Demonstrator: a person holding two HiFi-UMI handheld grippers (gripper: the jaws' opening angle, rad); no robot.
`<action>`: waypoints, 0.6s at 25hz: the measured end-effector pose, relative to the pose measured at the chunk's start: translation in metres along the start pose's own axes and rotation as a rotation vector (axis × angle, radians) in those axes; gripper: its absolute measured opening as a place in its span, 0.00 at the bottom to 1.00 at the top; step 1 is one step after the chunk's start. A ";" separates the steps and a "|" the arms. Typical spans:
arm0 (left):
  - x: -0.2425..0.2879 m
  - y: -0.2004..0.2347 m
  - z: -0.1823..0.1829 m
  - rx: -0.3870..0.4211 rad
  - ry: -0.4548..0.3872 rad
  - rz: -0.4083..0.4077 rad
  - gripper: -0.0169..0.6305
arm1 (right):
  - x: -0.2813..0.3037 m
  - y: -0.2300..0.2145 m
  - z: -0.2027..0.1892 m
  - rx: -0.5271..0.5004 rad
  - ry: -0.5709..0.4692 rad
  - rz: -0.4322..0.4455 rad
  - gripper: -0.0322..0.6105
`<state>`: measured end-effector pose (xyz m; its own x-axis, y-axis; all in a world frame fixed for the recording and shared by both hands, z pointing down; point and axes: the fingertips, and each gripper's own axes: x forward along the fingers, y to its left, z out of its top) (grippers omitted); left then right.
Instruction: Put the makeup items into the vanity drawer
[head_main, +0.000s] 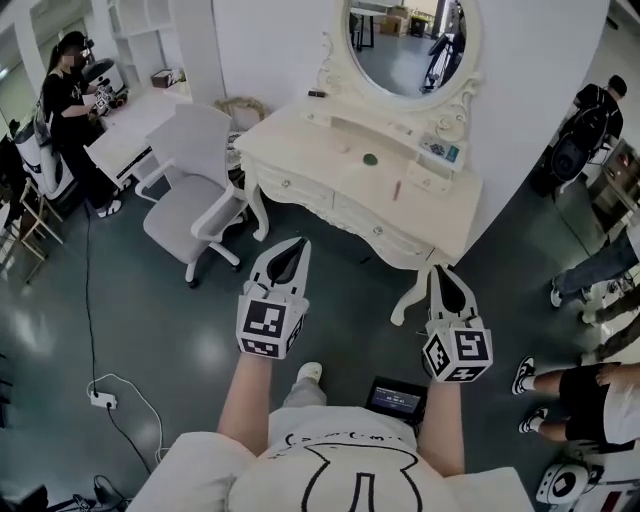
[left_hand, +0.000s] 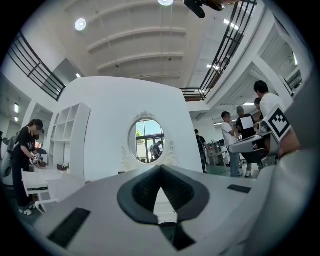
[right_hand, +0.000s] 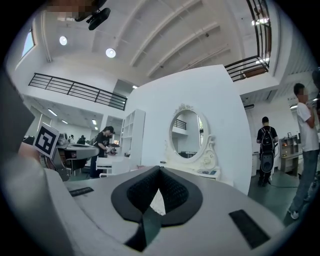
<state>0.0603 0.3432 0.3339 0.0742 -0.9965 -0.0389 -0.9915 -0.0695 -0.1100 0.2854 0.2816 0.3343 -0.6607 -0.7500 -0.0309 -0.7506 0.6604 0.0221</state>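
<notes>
Obs.: white chair (head_main: 190, 195) stands left of the vanity (head_main: 300, 150), clear of the approach.

Left gripper (head_main: 291, 250): held level and aimed at the vanity front, well short of it. Its own view shows the jaw tips meeting with nothing between them (left_hand: 160, 167).

Vanity top, left to right: a round green item (head_main: 370, 157) mid-top, a slim pink stick (head_main: 397, 188) nearer the front edge, and a small flat box (head_main: 440, 152) at the back right under the mirror (head_main: 405, 45). Their exact kinds are too small to tell. All lie on the top, none in a drawer. The two front drawers (head_main: 385, 230) look closed.

Right gripper (head_main: 446, 275): also level and short of the vanity, tips together and empty (right_hand: 159, 169).

Judgement: step in hand is the approach, and the task proper has not begun. To do it well:
- stop square to the drawer front
- part one gripper's jaws before reaching the knob
- pull straight out so the drawer does not bind
- keep the other gripper free for the pink stick, which may roll if nudged
</notes>
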 end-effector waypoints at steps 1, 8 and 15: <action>0.010 0.008 0.000 0.000 0.000 -0.007 0.07 | 0.012 -0.001 0.001 0.000 0.000 -0.007 0.08; 0.070 0.059 -0.009 -0.007 -0.001 -0.048 0.07 | 0.081 0.000 -0.005 -0.008 0.014 -0.033 0.08; 0.118 0.093 -0.022 -0.018 0.005 -0.101 0.07 | 0.134 -0.009 -0.007 0.004 0.016 -0.092 0.08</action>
<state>-0.0257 0.2178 0.3409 0.1736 -0.9845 -0.0239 -0.9807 -0.1706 -0.0954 0.2036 0.1755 0.3367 -0.5892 -0.8078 -0.0169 -0.8080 0.5890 0.0161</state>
